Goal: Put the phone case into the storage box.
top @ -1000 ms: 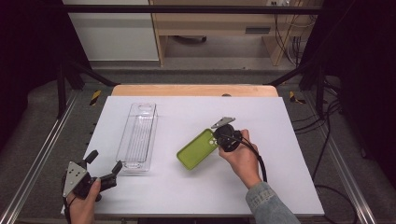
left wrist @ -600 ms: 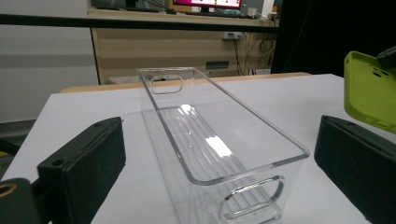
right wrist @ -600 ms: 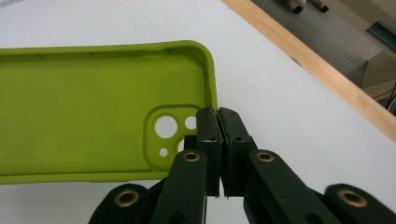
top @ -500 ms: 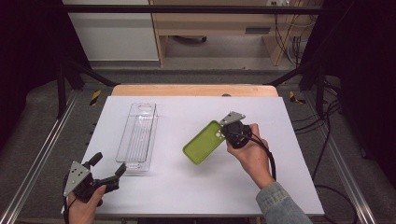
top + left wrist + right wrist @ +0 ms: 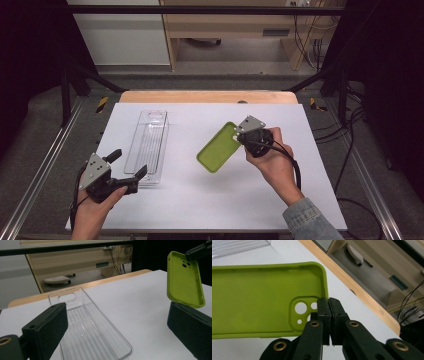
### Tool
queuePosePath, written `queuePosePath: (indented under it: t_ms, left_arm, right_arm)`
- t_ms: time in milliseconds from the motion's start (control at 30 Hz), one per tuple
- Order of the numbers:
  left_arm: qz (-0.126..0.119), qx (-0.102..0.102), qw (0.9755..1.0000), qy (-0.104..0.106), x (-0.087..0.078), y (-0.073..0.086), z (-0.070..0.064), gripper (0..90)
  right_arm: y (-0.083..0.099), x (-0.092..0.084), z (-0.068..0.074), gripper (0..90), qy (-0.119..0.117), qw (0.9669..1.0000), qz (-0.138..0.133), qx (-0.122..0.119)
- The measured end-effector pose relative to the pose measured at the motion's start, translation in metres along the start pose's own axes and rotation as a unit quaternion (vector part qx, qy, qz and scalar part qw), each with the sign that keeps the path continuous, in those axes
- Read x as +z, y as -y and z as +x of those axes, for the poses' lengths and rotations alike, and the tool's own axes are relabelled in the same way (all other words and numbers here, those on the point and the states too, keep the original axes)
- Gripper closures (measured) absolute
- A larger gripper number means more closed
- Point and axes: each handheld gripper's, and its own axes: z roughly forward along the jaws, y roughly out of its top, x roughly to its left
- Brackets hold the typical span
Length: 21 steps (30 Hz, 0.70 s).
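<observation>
Your right gripper [image 5: 239, 136] is clamped on the green case [image 5: 218, 148], jaws pinching its wall at the camera-cutout corner. The case hangs clear of the counter [image 5: 210, 200], extending to the left of that gripper, hollow side showing in the right gripper view. Your left gripper [image 5: 131, 169] stands apart, jaws wide with nothing between them. The clear tray [image 5: 148, 145] lies on the counter just ahead of it, its near end between the jaws' line. The case sits well to the right of your left gripper.
</observation>
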Motion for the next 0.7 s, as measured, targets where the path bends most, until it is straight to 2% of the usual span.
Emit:
queuePosePath:
  t_ms: [33,233,333,367,600,700]
  left_arm:
    - [0.006,0.007,1.0,0.0,0.003,-0.006,0.0,2.8]
    - [0.021,0.013,0.9997,0.007,0.012,-0.018,-0.002,2.9]
    - [0.037,0.032,0.9987,0.013,0.019,-0.029,-0.009,3.0]
    - [0.037,0.032,0.9987,0.013,0.019,-0.029,-0.009,3.2]
    - [0.057,0.053,0.9964,0.033,0.036,-0.049,-0.027,3.4]
    - [0.049,0.047,0.9968,0.043,0.042,-0.059,-0.039,4.6]
  right_arm:
    - [-0.001,-0.001,0.0,88.3,0.001,1.0,-0.002,-0.002]
    - [-0.005,-0.003,-0.002,88.3,0.003,1.0,-0.007,-0.001]
    - [-0.011,-0.008,-0.002,88.3,0.006,0.9999,-0.015,-0.004]
    - [-0.011,-0.008,-0.002,88.3,0.006,0.9999,-0.015,-0.004]
    - [-0.018,-0.014,0.0,88.4,0.013,0.9996,-0.024,-0.011]
    - [-0.02,-0.014,0.005,88.3,0.016,0.9994,-0.025,-0.018]
